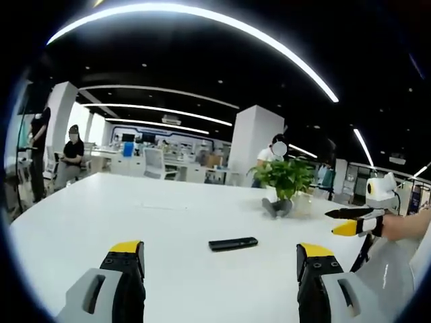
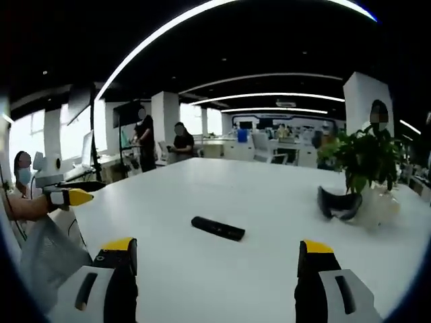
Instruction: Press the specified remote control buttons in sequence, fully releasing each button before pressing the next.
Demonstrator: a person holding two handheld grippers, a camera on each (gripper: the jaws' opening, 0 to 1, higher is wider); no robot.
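Item: black remote control [image 1: 232, 243], lying flat on the white table [image 1: 168, 215], well ahead of both grippers and touched by neither. Your left gripper [image 1: 219, 259]: jaws spread wide, nothing between them. Your right gripper [image 2: 217, 259]: jaws likewise wide apart, empty. Also on the table: potted green plant [image 1: 287, 178] with a dark curved object [image 2: 339, 203] beside it. People stand and sit in the office behind.

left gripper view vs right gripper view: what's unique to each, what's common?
Left gripper view alone: right gripper entering from the right, a hand behind it. Right gripper view alone: left gripper entering from the left, and two people standing by a far pillar. Shared: white table, black remote control lying flat, untouched, and potted plant.
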